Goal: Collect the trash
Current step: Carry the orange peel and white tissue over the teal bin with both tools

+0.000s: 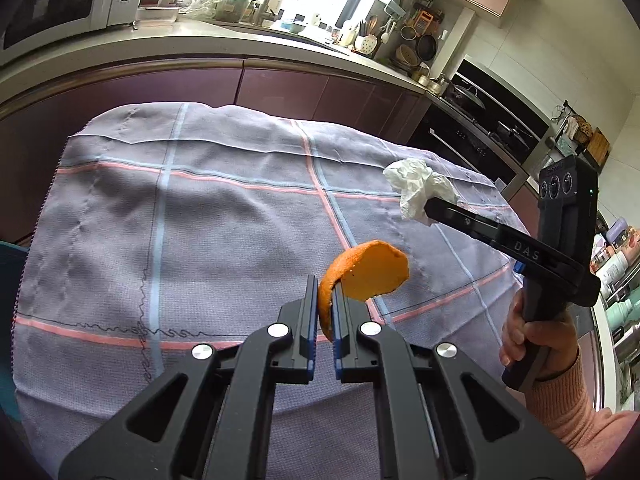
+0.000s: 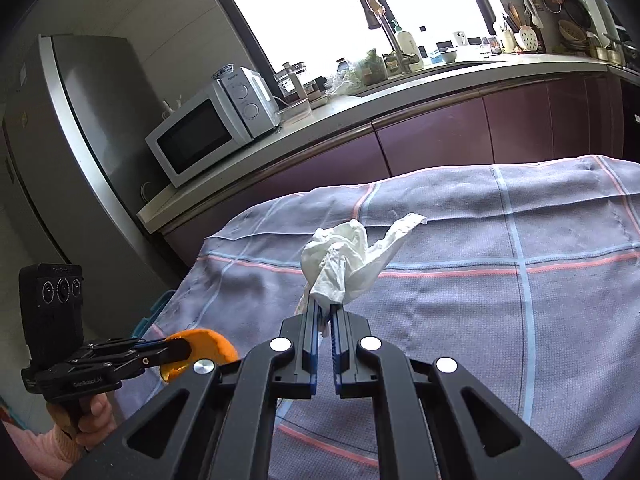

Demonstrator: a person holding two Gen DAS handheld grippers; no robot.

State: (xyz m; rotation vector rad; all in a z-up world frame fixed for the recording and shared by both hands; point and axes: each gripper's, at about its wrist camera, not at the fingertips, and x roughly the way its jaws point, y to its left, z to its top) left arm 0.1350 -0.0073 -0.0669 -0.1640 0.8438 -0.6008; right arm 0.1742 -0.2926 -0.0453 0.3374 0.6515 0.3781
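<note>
Left wrist view: the left gripper tilts down over the table, its jaws clamped on one piece of orange peel, which curls up and to the right past the fingertips, clear of the checked cloth below. Ahead and to the right of it, the right gripper reaches in from the right edge at a slant, held by a hand in a pink sleeve wrapped round its handle.

In the right wrist view that same right gripper is closed on one crumpled white tissue, which balloons up from the fingertips with a twisted tail flicking off to the right; it looks lifted off the cloth. Low to its left, the left gripper points rightward with the peel pinched at its tip, a hand gripping beneath it.

So: two grippers, two hands, one peel, one tissue, both pieces of rubbish held. Beyond the table runs a counter with one microwave and one tall fridge to its left.
</note>
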